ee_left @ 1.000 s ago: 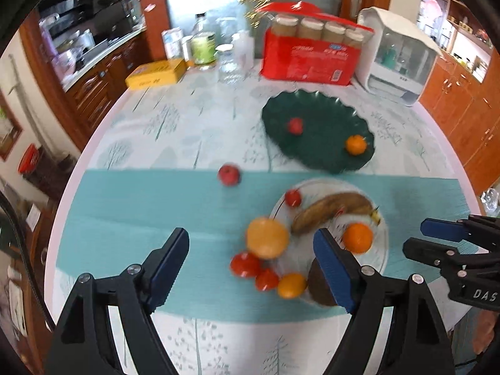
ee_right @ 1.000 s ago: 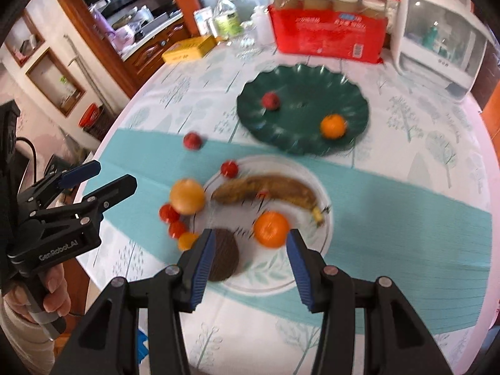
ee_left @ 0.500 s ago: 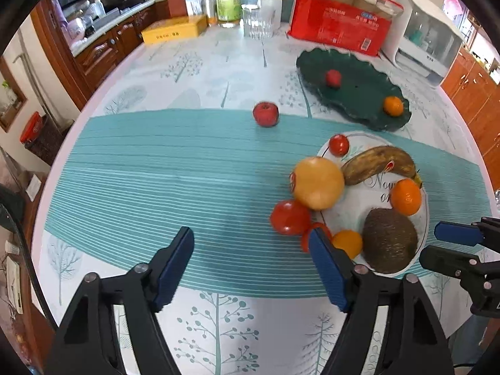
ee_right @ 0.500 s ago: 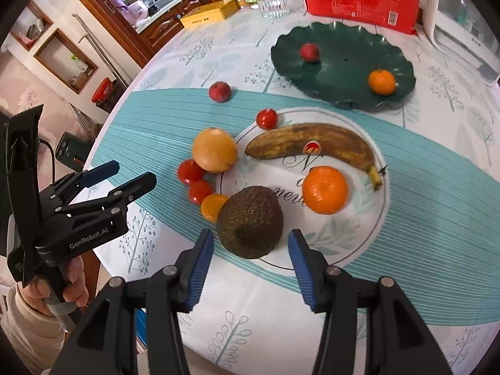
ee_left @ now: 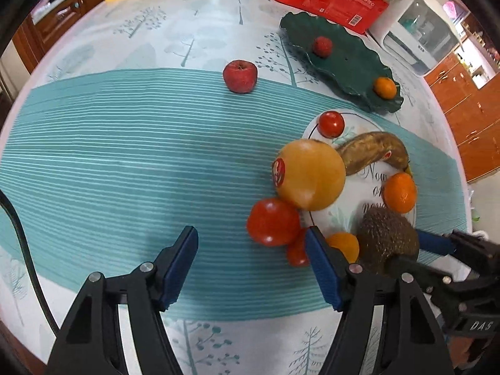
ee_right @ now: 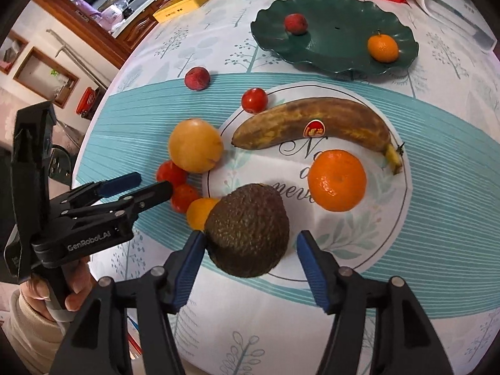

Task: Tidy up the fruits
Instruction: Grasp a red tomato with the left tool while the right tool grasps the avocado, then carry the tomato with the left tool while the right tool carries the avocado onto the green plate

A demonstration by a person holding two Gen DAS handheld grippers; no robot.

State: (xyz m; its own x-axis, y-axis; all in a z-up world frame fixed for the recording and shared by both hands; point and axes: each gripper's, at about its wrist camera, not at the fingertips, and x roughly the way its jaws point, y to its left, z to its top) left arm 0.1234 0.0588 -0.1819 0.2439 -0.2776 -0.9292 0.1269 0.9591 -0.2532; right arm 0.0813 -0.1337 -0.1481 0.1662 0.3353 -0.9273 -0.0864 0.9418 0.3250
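Barely started, I judged: my left gripper [ee_left: 251, 264], jaws just narrowing yet empty, hung beside the loose tomatoes [ee_left: 272, 221] on the surface [ee_left: 125, 162], my right gripper [ee_right: 247, 257], just widening, straddled the ungripped avocado [ee_right: 248, 229] on the white plate [ee_right: 368, 243], and only two fruits sat on the green dish [ee_right: 337, 15].

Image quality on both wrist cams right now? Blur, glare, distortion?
Left wrist view: heavy fisheye bending of the table edge, dark vignette in the corners, slight motion softness on the tomatoes near the left gripper. Right wrist view: sharper, avocado skin texture crisp, soft shadow beneath it on the white plate; no strong glare in either.
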